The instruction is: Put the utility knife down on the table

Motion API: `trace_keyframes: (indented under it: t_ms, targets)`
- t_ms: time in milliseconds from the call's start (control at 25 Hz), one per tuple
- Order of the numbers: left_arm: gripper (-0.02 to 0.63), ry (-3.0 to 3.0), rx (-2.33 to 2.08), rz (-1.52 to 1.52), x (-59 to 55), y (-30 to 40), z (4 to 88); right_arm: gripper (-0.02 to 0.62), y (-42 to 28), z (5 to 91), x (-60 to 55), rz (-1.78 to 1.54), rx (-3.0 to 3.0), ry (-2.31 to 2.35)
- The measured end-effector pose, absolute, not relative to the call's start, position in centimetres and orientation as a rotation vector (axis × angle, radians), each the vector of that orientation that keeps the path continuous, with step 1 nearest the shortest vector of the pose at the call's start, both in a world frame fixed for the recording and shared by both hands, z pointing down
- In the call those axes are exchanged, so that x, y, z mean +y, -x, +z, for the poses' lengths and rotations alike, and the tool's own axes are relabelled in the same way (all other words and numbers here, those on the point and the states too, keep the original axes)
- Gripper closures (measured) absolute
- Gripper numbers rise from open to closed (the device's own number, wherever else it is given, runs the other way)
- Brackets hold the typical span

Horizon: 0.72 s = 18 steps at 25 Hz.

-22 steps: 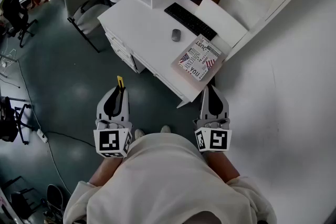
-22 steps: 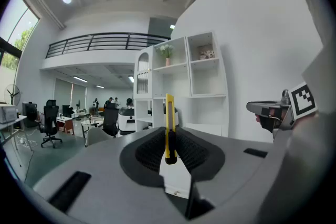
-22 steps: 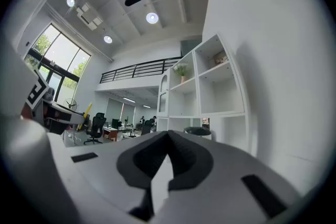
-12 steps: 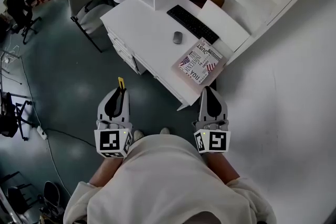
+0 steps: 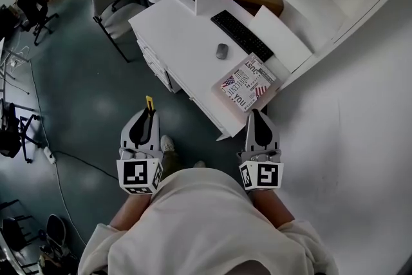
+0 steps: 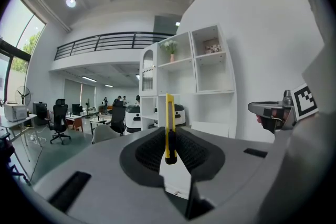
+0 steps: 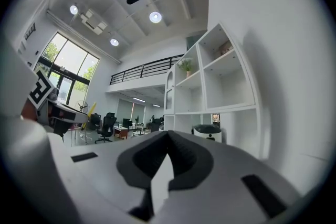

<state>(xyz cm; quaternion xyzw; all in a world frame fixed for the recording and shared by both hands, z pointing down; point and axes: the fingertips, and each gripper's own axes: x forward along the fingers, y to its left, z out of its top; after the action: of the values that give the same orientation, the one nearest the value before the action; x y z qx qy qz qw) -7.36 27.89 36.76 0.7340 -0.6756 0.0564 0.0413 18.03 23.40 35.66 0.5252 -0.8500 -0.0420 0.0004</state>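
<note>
Your left tool (image 5: 148,111) clamps the yellow utility knife (image 5: 149,102), which pokes out toward twelve o'clock. Your right tool (image 5: 257,114), pinched together and empty, sits beside the white worktop's (image 5: 187,55) corner.

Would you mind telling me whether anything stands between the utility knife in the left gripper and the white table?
Nothing visible does: only open floor separates the utility knife, in the left gripper, from the table.

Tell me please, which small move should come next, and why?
Probably carry the left gripper forward and to the right, over the bare top of the white desk. It is shut on the yellow utility knife, which hangs above the floor, short of the desk.
</note>
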Motion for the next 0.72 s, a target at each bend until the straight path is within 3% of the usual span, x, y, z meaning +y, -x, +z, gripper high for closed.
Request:
trace_keyframes:
  t_ms: [720]
  targets:
    - [0.545, -2.269, -1.988, 0.139, 15.2, 11.6, 39.1, 0.592, -14.4, 36.6, 12.7, -0.147, -2.567, -1.702]
